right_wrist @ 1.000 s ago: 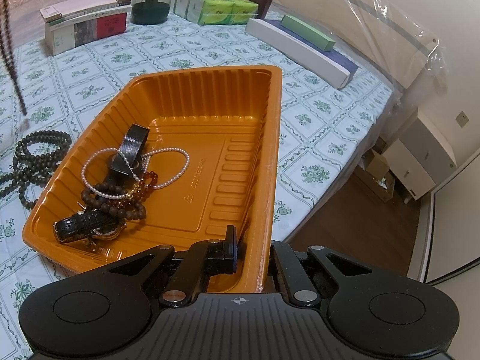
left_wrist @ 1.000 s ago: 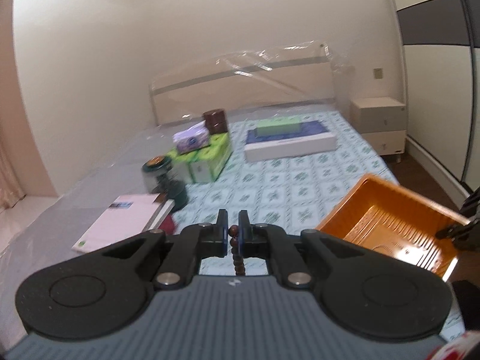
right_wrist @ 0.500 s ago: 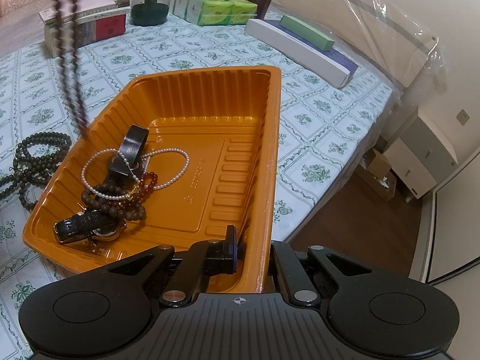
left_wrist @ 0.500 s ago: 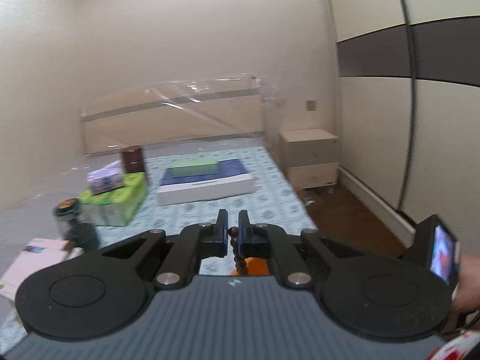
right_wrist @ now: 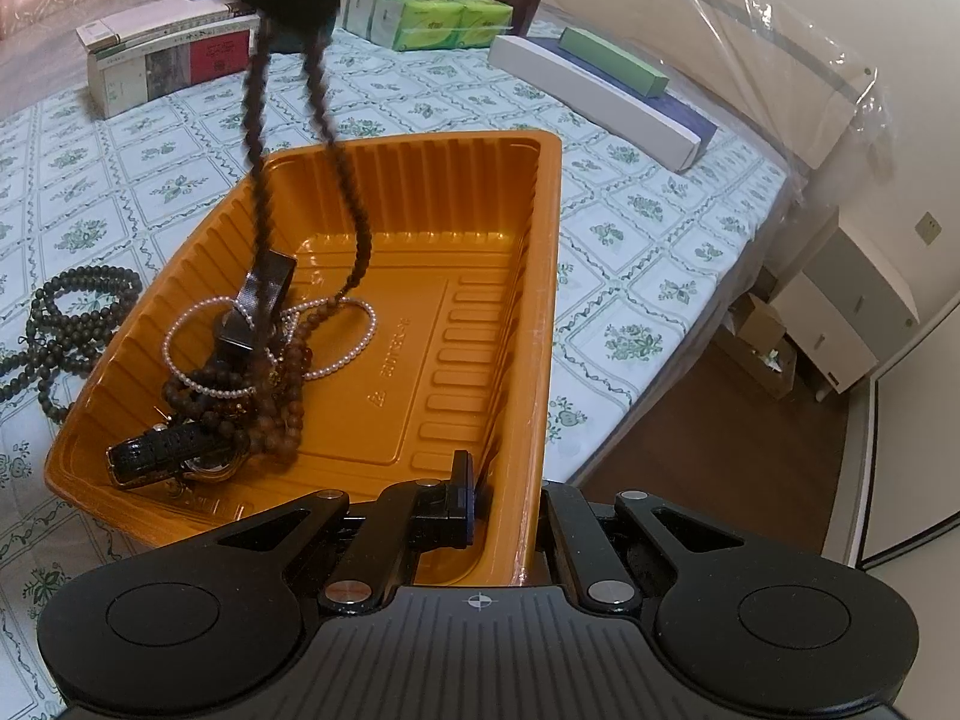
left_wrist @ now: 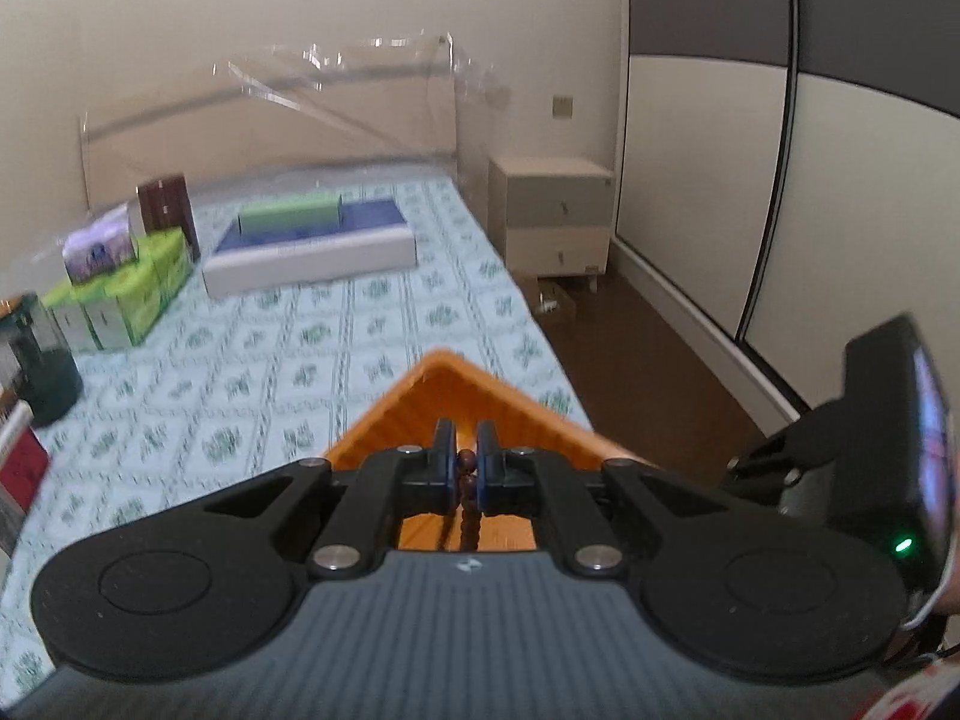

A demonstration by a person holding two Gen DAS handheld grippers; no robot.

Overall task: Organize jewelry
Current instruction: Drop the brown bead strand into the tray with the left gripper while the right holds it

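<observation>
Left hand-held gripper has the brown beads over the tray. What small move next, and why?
Probably lower and open the left hand-held gripper: the brown beads hang over the orange tray, their lower end on the jewelry pile, while the right hand-held gripper clamps the tray's rim.

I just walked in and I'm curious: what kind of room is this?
Most likely a bedroom: a bed with a green floral-patterned sheet, its plastic-wrapped beige headboard, and a beige two-drawer nightstand beside it.
</observation>
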